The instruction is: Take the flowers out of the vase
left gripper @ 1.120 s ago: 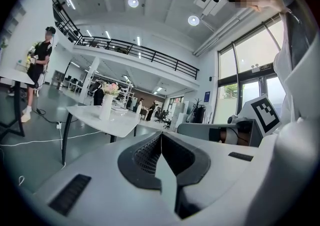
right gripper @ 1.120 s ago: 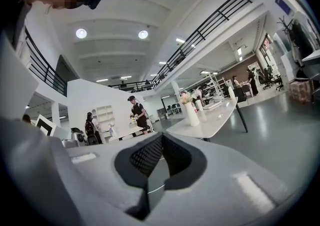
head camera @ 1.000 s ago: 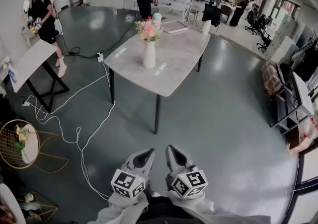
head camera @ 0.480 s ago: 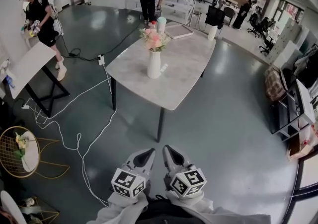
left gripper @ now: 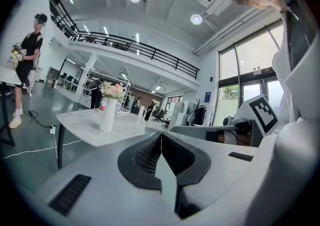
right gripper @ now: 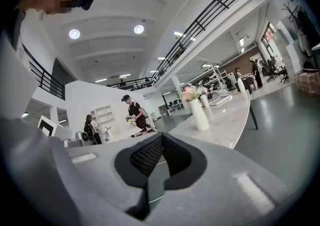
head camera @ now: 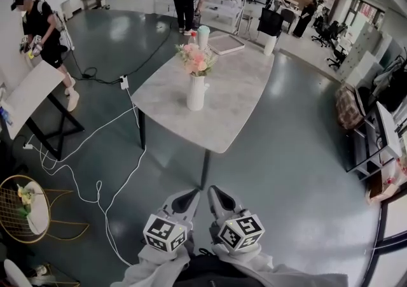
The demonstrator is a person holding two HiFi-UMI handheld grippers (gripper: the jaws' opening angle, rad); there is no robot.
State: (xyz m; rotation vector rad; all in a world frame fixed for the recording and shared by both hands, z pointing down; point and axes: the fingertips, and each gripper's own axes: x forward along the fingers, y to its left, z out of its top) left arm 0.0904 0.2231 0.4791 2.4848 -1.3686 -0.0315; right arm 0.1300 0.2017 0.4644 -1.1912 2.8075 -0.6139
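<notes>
Slim glossy white vase [head camera: 196,93], pink flowers [head camera: 196,58], pale stone-look rounded tabletop [head camera: 233,100].

Table [head camera: 230,102]: pale grey marble top, dark legs
Floor [head camera: 289,171]: glossy grey
Cable [head camera: 99,185]: white, winds over the floor left of the table
Person [head camera: 39,25]: in black, beside a white desk [head camera: 30,93]
Gold wire stand [head camera: 13,181]: lower left

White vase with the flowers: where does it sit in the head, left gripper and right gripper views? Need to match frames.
Head view: white vase upper centre, just left of the midline.
Left gripper view: white vase left of centre, about mid-height.
Right gripper view: white vase right of centre, about mid-height.
Shared landmark: the grey table it stands on, visible in all three.
</notes>
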